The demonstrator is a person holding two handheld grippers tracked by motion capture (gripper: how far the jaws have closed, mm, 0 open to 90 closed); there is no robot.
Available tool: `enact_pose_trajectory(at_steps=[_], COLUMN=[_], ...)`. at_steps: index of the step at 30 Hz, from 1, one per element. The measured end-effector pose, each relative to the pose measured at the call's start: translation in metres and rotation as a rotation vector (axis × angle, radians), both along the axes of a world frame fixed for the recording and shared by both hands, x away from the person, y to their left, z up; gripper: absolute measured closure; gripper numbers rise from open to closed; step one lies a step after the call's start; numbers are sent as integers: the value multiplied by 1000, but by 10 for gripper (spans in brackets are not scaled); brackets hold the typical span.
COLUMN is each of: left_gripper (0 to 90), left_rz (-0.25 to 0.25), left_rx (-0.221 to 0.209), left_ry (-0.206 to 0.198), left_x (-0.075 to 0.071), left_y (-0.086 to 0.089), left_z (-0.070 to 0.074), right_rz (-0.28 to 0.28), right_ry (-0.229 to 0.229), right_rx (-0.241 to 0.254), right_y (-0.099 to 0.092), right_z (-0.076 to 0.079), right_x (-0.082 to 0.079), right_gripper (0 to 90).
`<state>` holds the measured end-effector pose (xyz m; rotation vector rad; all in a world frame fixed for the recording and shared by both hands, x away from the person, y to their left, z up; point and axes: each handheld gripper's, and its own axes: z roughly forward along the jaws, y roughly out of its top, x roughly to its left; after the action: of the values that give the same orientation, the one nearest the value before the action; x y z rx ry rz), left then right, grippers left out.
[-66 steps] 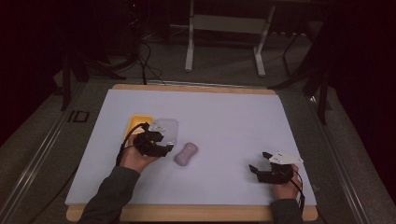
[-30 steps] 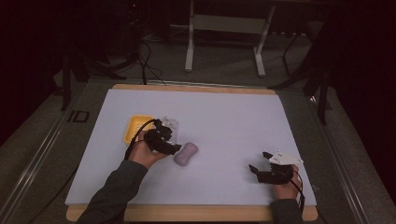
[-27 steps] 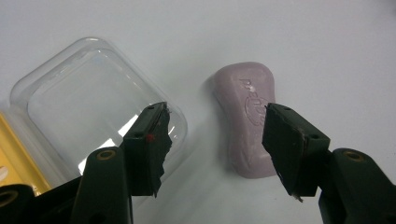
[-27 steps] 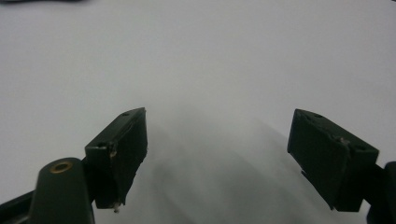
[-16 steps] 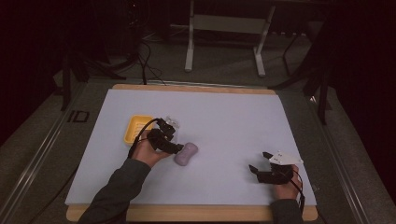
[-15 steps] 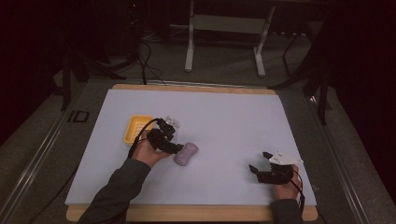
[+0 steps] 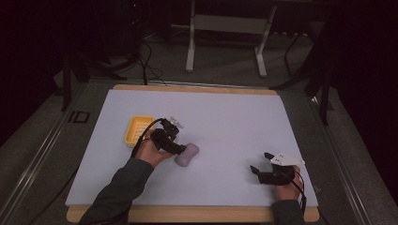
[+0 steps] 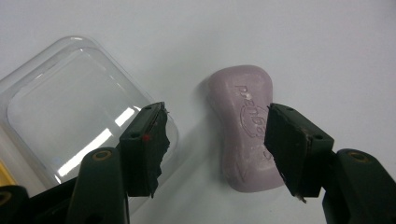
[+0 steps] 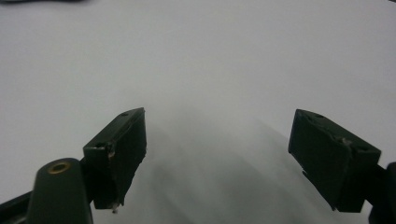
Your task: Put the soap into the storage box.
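Observation:
A pale purple bar of soap (image 7: 187, 154) (image 8: 243, 140) lies flat on the white table cover (image 7: 225, 117). My left gripper (image 7: 180, 149) (image 8: 217, 116) hangs just above its near end, open; its jaws have just been opening. The soap lies partly between them, with the right jaw over its edge and neither pad pressing on it. A clear plastic lid (image 8: 79, 102) (image 7: 176, 123) lies under the left jaw. A yellow soap dish (image 7: 138, 130) sits left of the hand. My right gripper (image 7: 259, 162) (image 9: 218, 116) rests open at the front right, with nothing between its fingers.
The white cover lies on a wooden board whose front edge (image 7: 197, 214) runs below both forearms. Behind the table stand metal frame legs (image 7: 190, 47) and cables on a dark floor.
The left hand has shifted right, from beside the yellow dish to the soap, and its jaws now stand over the bar. The right gripper has stayed where it was.

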<state>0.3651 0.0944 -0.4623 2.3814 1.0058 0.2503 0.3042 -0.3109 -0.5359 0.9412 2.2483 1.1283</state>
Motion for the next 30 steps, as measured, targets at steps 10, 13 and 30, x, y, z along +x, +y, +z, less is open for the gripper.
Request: enact_pose_trajectory(at_steps=[10,13,30], left_gripper=[394,391,360], left_rz=[-20,-27,-12], left_rx=[11,-4,-1], left_ry=[9,18,76], left_x=[1,2,8], left_y=[-6,-8,-20], left_z=[1,0,-4], right_rz=[1,1,0], right_ry=[1,1,0], right_rx=[-2,-1,0], right_y=[0,0,0], right_z=[0,0,0], right_x=[0,0,0], right_gripper=[189,189,189])
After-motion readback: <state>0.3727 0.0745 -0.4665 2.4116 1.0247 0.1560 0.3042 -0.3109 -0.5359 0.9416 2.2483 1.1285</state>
